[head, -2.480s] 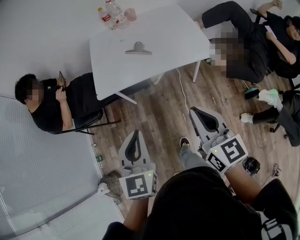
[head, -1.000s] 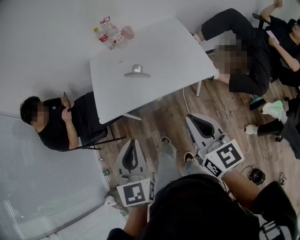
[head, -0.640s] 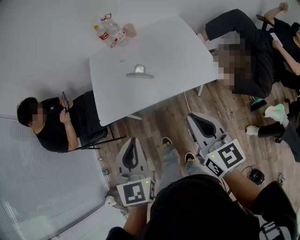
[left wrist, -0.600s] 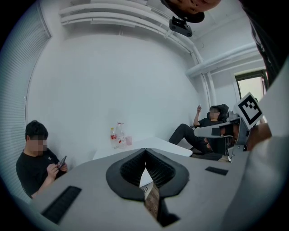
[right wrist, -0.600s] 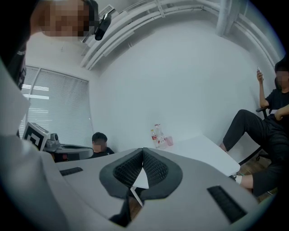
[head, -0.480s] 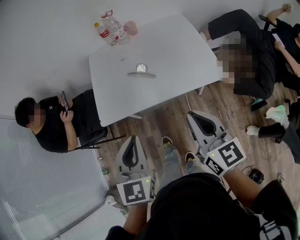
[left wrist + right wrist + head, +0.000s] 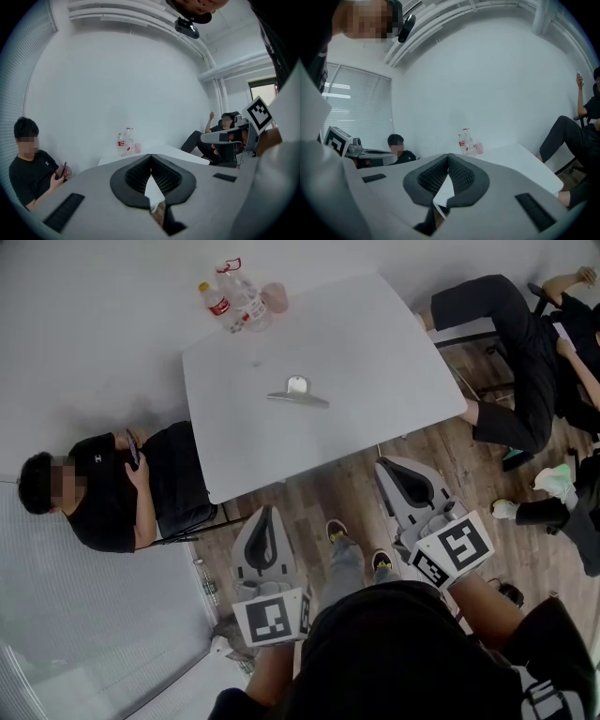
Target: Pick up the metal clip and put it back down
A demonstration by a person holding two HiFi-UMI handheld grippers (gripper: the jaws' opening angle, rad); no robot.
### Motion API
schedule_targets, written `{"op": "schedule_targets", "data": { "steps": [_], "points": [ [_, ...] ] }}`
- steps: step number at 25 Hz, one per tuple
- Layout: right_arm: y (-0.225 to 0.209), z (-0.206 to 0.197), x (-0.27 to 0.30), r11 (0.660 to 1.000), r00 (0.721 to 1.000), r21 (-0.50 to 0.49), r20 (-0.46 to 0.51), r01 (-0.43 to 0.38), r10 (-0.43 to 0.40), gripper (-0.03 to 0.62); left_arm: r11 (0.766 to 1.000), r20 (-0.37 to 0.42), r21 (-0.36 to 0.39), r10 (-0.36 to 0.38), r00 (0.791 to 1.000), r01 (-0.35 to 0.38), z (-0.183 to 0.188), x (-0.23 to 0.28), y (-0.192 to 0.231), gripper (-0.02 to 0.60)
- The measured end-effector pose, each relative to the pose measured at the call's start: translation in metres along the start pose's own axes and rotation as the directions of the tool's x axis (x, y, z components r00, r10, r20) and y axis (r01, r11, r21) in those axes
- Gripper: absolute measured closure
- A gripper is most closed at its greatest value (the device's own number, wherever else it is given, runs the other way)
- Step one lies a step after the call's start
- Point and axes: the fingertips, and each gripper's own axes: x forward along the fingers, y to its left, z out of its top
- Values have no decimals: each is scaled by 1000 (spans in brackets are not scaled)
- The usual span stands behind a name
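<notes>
**Metal clip lies on a white table; both grippers closed and empty, well short of it**

Nearest the head camera, the person's dark top fills the bottom edge of the picture. Just beyond it, the left gripper [image 7: 269,512] and the right gripper [image 7: 386,465] are held out side by side over a wooden floor [image 7: 323,479]. Each carries a cube with a square marker, and the person's shoes [image 7: 338,530] show between them. In the left gripper view, the left gripper [image 7: 151,157] has its jaws pressed together at the tips with nothing between them. The right gripper [image 7: 448,157] is the same in its own view: jaws together and empty. Neither gripper touches the table or anything else.

Past the gripper tips stands the white table [image 7: 394,362]. The metal clip [image 7: 297,393] lies flat near its middle, alone, with bare tabletop all round it. Nothing stands between the grippers and the clip except the table's near edge. At the far left corner, plastic bottles [image 7: 242,298] and a pink cup [image 7: 276,297] stand close together, well apart from the clip.

Left of the table, a seated person in black [image 7: 112,488] holds a phone, close to a white wall. Right of the table, another person in dark clothes [image 7: 511,352] sits with legs stretched out beside it. Window blinds [image 7: 75,615] fill the lower left.
</notes>
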Motion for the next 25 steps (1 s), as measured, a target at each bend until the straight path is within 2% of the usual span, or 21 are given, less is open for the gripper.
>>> {"op": "schedule_targets", "data": {
  "steps": [14,25],
  "points": [
    [24,34,61,997,999,-73,25,26,-24,577,999,55,-16,-35,998,36,15,26,63,561],
    [53,36,108,993,999,-109,25,50,-48,577,996,68,-55,-72,995,76,9,36,110,561]
  ]
}}
